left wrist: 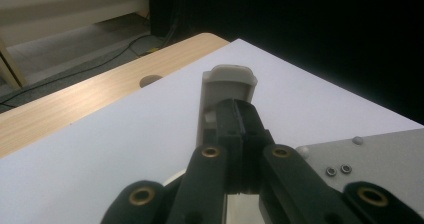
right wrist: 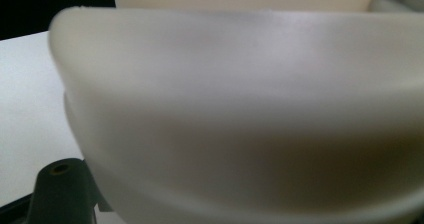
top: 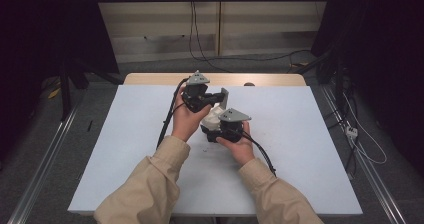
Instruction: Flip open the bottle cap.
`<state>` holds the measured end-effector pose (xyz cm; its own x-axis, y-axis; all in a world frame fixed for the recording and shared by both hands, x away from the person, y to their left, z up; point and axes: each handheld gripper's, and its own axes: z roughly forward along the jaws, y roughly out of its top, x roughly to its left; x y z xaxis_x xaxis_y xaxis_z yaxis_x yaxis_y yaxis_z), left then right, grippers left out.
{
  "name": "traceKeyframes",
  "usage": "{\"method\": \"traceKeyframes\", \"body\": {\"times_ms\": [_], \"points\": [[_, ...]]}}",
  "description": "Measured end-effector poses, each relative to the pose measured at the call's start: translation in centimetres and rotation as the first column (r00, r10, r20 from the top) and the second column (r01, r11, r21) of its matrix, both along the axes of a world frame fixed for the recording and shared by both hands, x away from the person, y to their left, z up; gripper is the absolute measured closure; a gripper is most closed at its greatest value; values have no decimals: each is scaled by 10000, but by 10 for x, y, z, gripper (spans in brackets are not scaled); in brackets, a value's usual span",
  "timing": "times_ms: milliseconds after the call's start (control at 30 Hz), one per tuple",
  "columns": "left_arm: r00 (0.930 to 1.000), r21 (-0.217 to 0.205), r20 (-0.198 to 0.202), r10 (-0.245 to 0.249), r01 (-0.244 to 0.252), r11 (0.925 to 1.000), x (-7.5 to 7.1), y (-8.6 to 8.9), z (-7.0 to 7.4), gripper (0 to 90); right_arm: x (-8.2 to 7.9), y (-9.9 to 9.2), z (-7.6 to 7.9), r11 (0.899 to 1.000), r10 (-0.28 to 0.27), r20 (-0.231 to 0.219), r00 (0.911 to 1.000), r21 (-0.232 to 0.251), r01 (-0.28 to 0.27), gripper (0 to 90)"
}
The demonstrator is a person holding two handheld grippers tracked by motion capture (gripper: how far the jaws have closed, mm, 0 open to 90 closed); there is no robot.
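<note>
White plastic part (top: 214, 117) is held above the middle of the counter (top: 125, 149) between both tools: the left tool (left wrist: 240, 121) is clamped on its upright grey-white end, the right tool (top: 220, 129) is closed on its rounded body. Lifting looks done; setting down remains.

Your black left gripper (top: 214, 100) and black right gripper (top: 218, 132), each topped by a grey plate, meet over a cream-white plastic part (top: 214, 116) on a pale blue-white mat (top: 280, 149). In the left gripper view, brass-coloured rivets dot the black jaws, closed on a grey-white lid (left wrist: 227, 91). A light wood-grain table (top: 150, 78) edge runs along the mat's far side. Your sleeves (top: 145, 194) are tan. Black cables (top: 167, 119) trail off; the floor is grey.
</note>
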<state>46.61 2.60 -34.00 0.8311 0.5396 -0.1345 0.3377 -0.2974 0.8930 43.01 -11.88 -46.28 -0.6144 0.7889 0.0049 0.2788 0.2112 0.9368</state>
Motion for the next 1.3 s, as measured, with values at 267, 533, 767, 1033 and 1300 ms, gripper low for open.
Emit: {"method": "traceKeyframes", "body": {"times_ms": [267,533,767,1033,1300], "points": [[9999,-104,-152,-57,55,9999,3,-3,-1,900,0,0,0,10000,-4,-1,10000,2,4,187],[9999,21,-74,-78,78,10000,5,-8,0,900,0,0,0,10000,1,-22,10000,14,-1,187],[9999,93,-58,-99,99,9999,7,-11,0,900,0,0,0,10000,7,-11,10000,8,-7,187],[9999,111,-78,-131,132,9999,8,-15,-1,900,0,0,0,10000,7,-15,10000,11,-7,187],[9998,192,-92,-168,169,9997,10,-16,-1,900,0,0,0,10000,11,-50,10000,14,-11,187]]}}
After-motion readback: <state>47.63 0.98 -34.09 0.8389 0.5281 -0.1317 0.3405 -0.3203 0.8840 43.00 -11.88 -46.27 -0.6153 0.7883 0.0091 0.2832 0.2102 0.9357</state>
